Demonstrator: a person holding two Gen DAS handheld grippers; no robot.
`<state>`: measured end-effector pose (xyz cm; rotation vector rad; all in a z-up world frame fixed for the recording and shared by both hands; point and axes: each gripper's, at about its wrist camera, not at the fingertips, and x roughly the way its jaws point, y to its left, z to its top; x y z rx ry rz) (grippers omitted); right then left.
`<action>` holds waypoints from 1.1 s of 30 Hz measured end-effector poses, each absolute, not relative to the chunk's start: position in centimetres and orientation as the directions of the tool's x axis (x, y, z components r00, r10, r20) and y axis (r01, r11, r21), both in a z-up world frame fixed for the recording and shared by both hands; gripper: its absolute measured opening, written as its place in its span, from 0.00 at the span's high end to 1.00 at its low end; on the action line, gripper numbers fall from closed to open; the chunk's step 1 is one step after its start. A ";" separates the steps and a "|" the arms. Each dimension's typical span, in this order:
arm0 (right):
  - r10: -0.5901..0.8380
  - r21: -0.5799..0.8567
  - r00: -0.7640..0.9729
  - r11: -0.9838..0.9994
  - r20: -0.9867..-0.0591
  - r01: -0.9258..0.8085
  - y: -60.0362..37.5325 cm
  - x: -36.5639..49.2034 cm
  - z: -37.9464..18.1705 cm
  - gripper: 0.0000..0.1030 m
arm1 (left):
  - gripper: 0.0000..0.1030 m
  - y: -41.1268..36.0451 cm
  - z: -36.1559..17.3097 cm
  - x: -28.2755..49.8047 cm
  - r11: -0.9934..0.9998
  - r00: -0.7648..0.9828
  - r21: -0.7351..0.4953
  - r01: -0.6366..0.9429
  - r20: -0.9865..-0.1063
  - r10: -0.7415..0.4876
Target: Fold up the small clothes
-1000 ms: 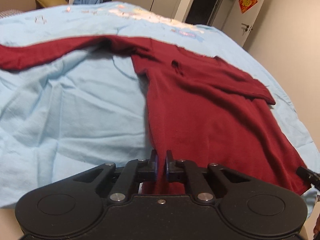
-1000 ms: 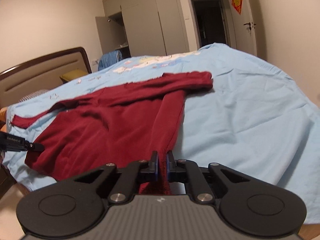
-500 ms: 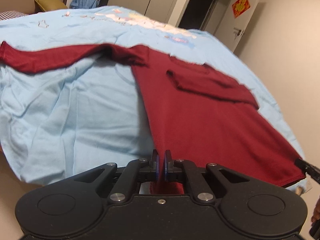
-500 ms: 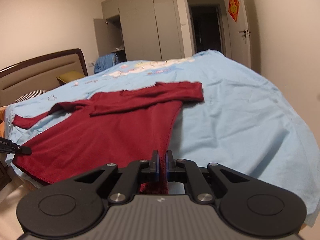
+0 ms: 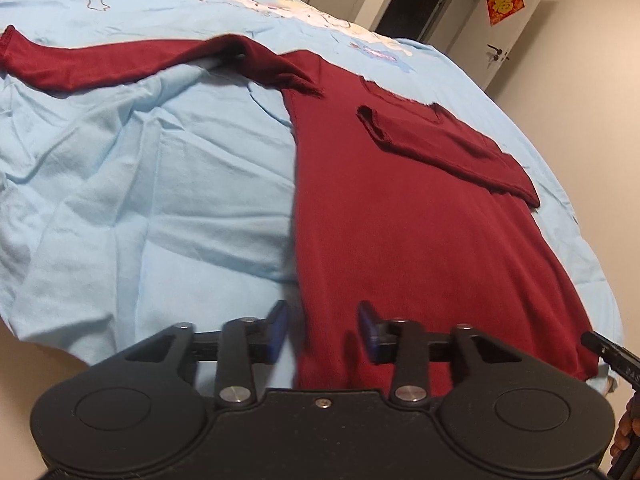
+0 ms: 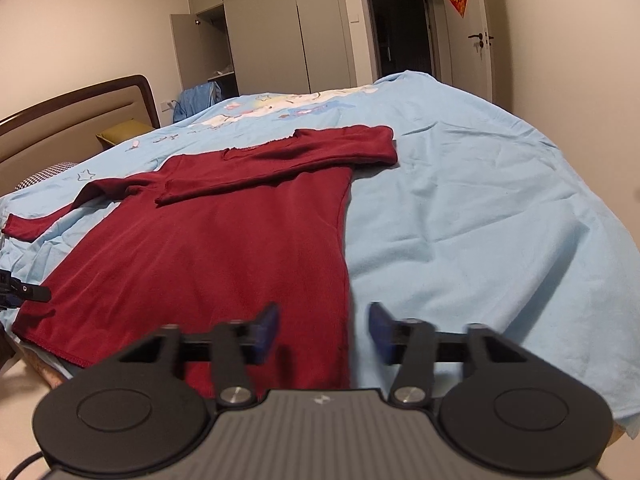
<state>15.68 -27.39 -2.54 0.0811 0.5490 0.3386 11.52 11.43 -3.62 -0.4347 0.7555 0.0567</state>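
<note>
A dark red long-sleeved knit top [image 5: 420, 216] lies flat on the light blue bedsheet [image 5: 160, 184], its hem at the near edge of the bed. One sleeve is folded across the chest; the other sleeve [image 5: 120, 60] trails out to the side. The left gripper [image 5: 323, 326] has its claw spread wide over one hem corner, and the right gripper [image 6: 323, 330] is equally spread over the other, neither pinching cloth. The next step looks like bringing that loose sleeve in: take it near the cuff, lift low, lay it level across the body. The rumpled sheet beneath could drag along. A wooden headboard [image 6: 80, 120], pale wardrobe [image 6: 280, 24] and door [image 6: 476, 40] stand well clear.
</note>
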 end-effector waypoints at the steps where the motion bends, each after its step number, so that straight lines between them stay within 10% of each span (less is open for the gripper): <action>1: 0.341 0.165 0.800 0.940 -0.493 -0.299 -27.3 15.9 -2.4 0.34 | 0.46 11.7 -3.5 11.7 0.909 0.735 -0.357 -0.215 -0.672 -0.091; 9: 0.370 0.150 0.809 0.928 -0.456 -0.340 -25.2 18.1 -2.1 0.00 | 0.06 17.3 -1.5 12.8 0.870 0.780 -0.317 -0.378 -0.615 0.114; 20: 0.388 0.148 0.781 0.919 -0.489 -0.364 -22.0 19.6 -2.6 0.00 | 0.01 30.0 -0.3 15.9 0.675 0.734 -0.367 -0.641 -0.552 0.396; 26: 0.377 0.133 0.774 0.923 -0.508 -0.362 -21.2 19.5 -2.9 0.00 | 0.13 33.3 -0.7 17.9 0.609 0.734 -0.431 -0.666 -0.525 0.431; 33: 0.349 0.056 0.779 0.925 -0.520 -0.377 -20.2 19.4 -3.2 0.00 | 0.68 34.0 -1.4 18.2 0.531 0.661 -0.396 -0.749 -0.503 0.557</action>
